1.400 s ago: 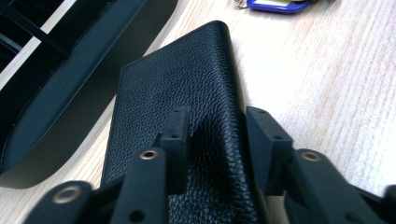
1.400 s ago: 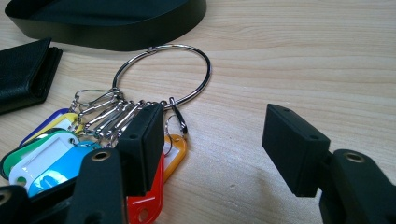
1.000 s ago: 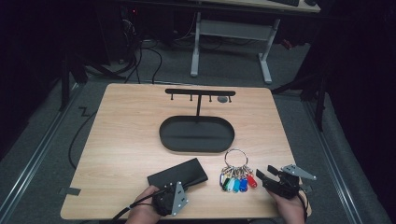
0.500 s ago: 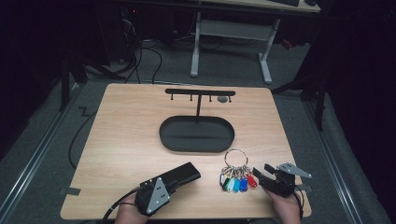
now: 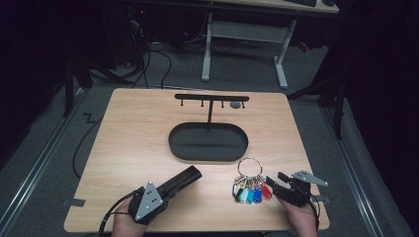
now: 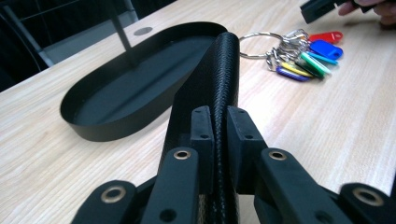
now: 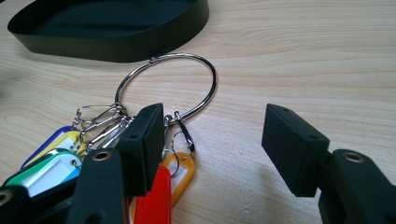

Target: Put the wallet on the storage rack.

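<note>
Jaws of your left gripper [image 6: 219, 135] pinch a black textured case [image 6: 219, 70]; your right gripper [image 7: 215, 149] sits spread wide beside the key ring [image 7: 187, 79] on the table [image 5: 133, 138].

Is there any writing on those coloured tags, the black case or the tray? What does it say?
No text can be read.
Key tags: the white label windows look blank, and some are partly hidden by the right claw.
Black case in the left claw: textured surface, no lettering.
Tray: plain black.
</note>
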